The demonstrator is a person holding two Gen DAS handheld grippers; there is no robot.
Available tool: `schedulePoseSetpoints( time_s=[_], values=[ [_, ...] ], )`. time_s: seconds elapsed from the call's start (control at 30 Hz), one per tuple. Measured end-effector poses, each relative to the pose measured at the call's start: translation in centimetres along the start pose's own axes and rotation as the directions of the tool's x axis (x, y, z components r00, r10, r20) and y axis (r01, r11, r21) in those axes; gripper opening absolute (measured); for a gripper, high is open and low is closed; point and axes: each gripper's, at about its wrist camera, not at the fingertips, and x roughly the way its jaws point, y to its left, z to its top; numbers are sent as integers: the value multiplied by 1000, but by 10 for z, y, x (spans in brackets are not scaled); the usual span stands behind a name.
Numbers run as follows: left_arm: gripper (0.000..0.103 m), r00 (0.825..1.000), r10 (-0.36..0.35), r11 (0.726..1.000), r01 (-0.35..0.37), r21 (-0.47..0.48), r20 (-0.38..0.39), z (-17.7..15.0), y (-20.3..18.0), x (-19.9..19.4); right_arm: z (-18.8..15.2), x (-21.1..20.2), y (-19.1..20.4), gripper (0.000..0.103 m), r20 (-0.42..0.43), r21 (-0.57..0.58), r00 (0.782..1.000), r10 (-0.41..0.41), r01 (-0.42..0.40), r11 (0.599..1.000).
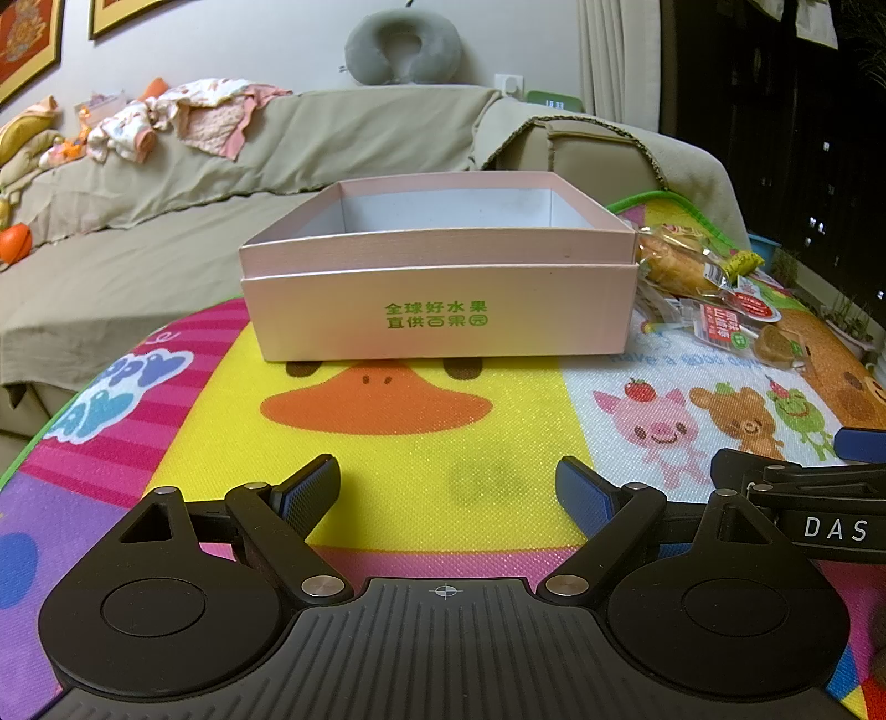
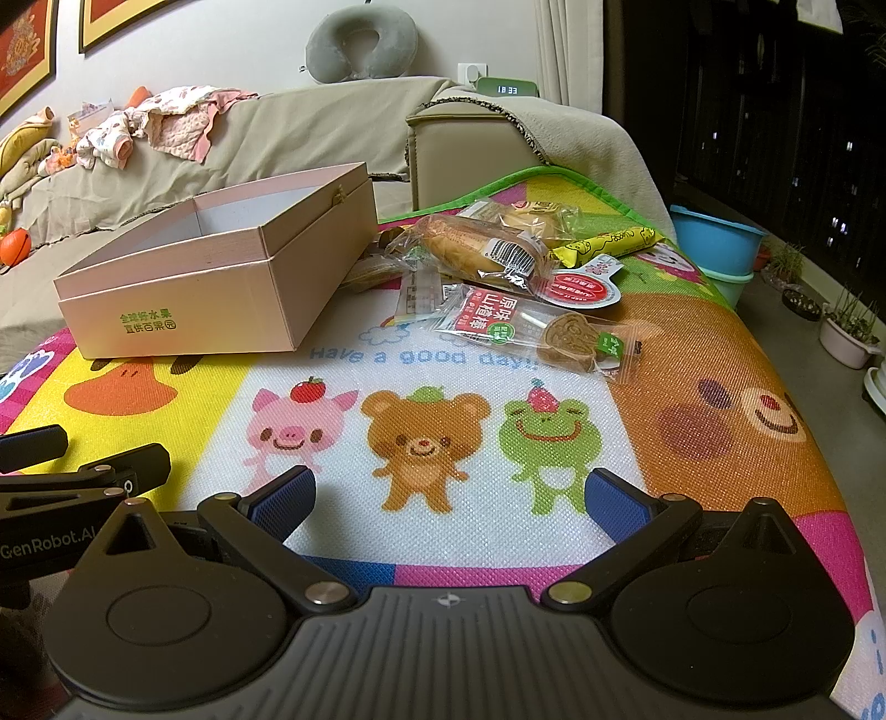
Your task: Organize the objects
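The pink box (image 1: 437,310) stands open and empty on the cartoon play mat (image 1: 421,482), green print on its front wall, straight ahead of the left hand-held gripper (image 1: 447,493) and well apart from it. In the right wrist view the same box sits up and to the left, and just beside its right wall lies a loose heap of wrapped snacks: a bread roll in a clear wrapper (image 2: 476,252), a round cake in a clear packet (image 2: 534,216) behind it, a yellow snack bar (image 2: 609,243), a red-labelled packet (image 2: 490,318) and a brown biscuit in a clear wrapper (image 2: 576,338) nearest the camera. The left hand-held gripper is spread wide, its blue pads (image 1: 307,495) far apart with only bare yellow mat between them; it grasps nothing and touches nothing. The right hand-held gripper (image 2: 451,498) is likewise released and fully spread, hovering over the printed bear, with nothing between its pads (image 2: 285,504) and the snacks well ahead of it. Each tool shows at the edge of the other's view, side by side and near each other. Beyond the mat are a covered sofa (image 2: 310,127) strewn with baby clothes (image 2: 160,119), a grey neck pillow (image 2: 362,39) on its back, a small green clock (image 2: 506,88) and a blue tub (image 2: 714,238).
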Motion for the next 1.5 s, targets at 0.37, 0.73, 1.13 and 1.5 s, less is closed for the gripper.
schedulePoseSetpoints(
  time_s=[0.37, 0.73, 1.13, 1.5],
  values=[
    [91, 1000, -1, 1000, 1, -1, 0, 0, 0, 0, 1, 4, -2, 103, 0, 7, 1000, 4, -4, 1000],
    [91, 1000, 2, 1000, -2, 3, 0, 1, -2, 0, 0, 5, 0, 103, -1, 0, 1000, -4, 4, 1000],
    [91, 1000, 2, 1000, -2, 2, 0, 1, -2, 0, 5, 4, -5, 103, -63, -43, 997, 44, -47, 998],
    [89, 1000, -26, 1000, 26, -12, 0, 0, 5, -1, 12, 7, -1, 103, -118, -57, 992, 42, -49, 997]
  ],
)
